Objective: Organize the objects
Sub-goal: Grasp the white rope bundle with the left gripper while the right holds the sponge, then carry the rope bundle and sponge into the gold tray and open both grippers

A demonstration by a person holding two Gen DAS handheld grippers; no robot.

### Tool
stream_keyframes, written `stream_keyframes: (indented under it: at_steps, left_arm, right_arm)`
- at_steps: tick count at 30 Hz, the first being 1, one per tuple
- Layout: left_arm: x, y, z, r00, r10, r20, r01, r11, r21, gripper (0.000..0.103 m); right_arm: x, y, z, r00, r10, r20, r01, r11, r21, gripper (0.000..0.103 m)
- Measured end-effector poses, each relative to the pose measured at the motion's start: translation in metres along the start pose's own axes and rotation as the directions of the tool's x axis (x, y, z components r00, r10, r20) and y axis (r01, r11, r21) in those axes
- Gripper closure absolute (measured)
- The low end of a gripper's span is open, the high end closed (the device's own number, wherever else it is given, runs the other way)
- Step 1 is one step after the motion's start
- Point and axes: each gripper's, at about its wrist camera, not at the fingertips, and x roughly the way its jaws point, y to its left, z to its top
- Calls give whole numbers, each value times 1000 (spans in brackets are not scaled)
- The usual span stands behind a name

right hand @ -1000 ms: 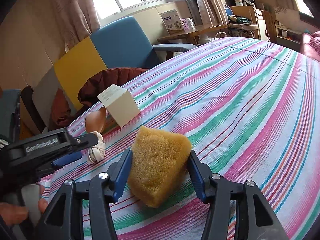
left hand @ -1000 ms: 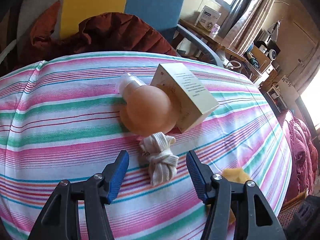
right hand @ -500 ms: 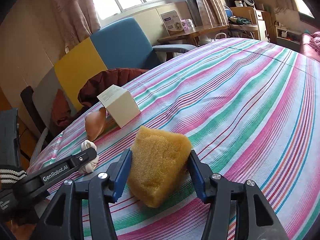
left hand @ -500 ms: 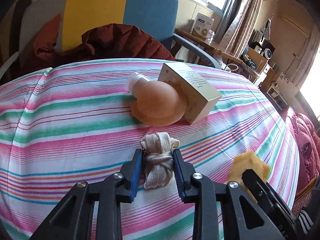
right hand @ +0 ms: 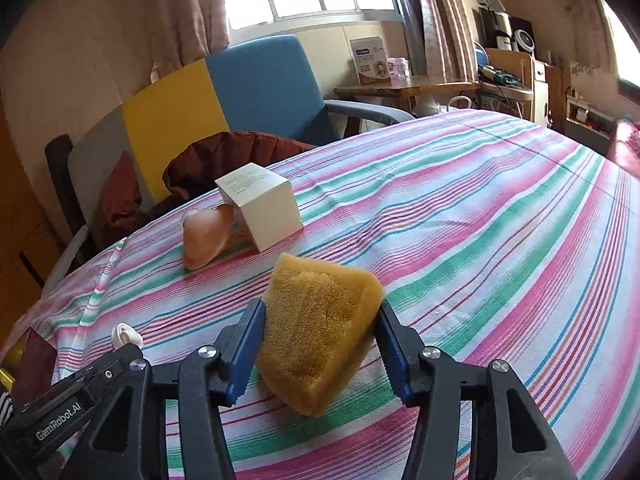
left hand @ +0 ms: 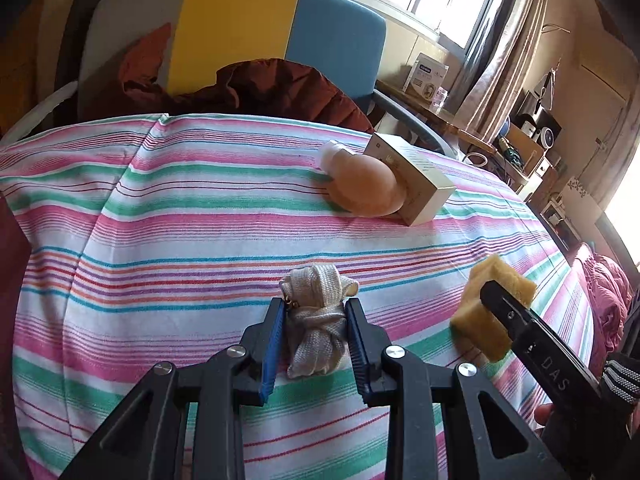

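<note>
On the striped tablecloth (left hand: pixel 168 216) my left gripper (left hand: pixel 316 312) is shut on a knotted cream cloth bundle (left hand: pixel 318 326), its blue pads pressing both sides. In the right wrist view only a tip of the cloth bundle (right hand: pixel 126 334) shows above the left gripper's black arm. My right gripper (right hand: pixel 320 316) is shut on a yellow sponge wedge (right hand: pixel 320 320), held just above the cloth. From the left wrist view the sponge (left hand: pixel 488 304) and right gripper (left hand: pixel 500 308) sit to the right.
A peach-coloured round bottle (left hand: pixel 366 186) lies against a cream carton box (left hand: pixel 416 178) farther back on the table; the bottle (right hand: pixel 204 236) and box (right hand: pixel 262 204) also show in the right wrist view. Behind the table stands a yellow and blue chair (left hand: pixel 256 28) with a dark red jacket (left hand: pixel 260 88).
The left gripper closed on the cream cloth bundle and drew back from the bottle and box with it. The right gripper kept its hold on the sponge, rolling slightly.
</note>
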Motion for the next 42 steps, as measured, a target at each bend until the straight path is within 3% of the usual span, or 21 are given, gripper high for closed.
stream_keyframes:
  at_steps: [8, 17, 24, 34, 42]
  left_arm:
    - [-23, 14, -16, 1000, 2, 1, -2, 1000, -5, 73]
    - [-61, 22, -36, 1000, -27, 14, 27, 1000, -2, 73]
    - [-100, 30, -41, 996, -58, 69, 58, 998, 5, 73]
    - [-150, 75, -40, 988, 18, 156, -5, 996, -84, 73]
    - [-172, 136, -34, 978, 112, 175, -69, 970, -235, 73]
  right_arm:
    - [-12, 31, -3, 998, 1, 57, 8, 986, -167, 48]
    - [-16, 47, -7, 997, -1, 75, 20, 968, -250, 48]
    - [-22, 58, -12, 995, -8, 101, 38, 953, -302, 48]
    - [-25, 73, -17, 994, -14, 111, 53, 930, -364, 47]
    - [-24, 77, -19, 993, -30, 110, 70, 922, -381, 47]
